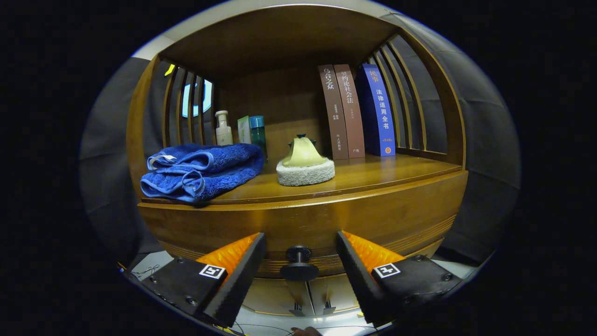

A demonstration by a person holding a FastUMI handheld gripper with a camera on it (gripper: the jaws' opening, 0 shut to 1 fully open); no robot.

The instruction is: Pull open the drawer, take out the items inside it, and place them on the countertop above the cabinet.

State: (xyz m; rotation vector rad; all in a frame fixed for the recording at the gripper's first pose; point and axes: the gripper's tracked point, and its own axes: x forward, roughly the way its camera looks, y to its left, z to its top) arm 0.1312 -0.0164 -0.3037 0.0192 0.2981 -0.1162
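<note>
Claw [301,254] wide open, fingers flanking the drawer knob [299,264], untouched.

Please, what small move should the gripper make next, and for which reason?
Probably ease the gripper forward a little and close on the drawer knob. The jaws stand open, with the knob centred between them and untouched, and the drawer front looks shut. The blue towel and scrubbing pad already lie on the countertop.
</note>
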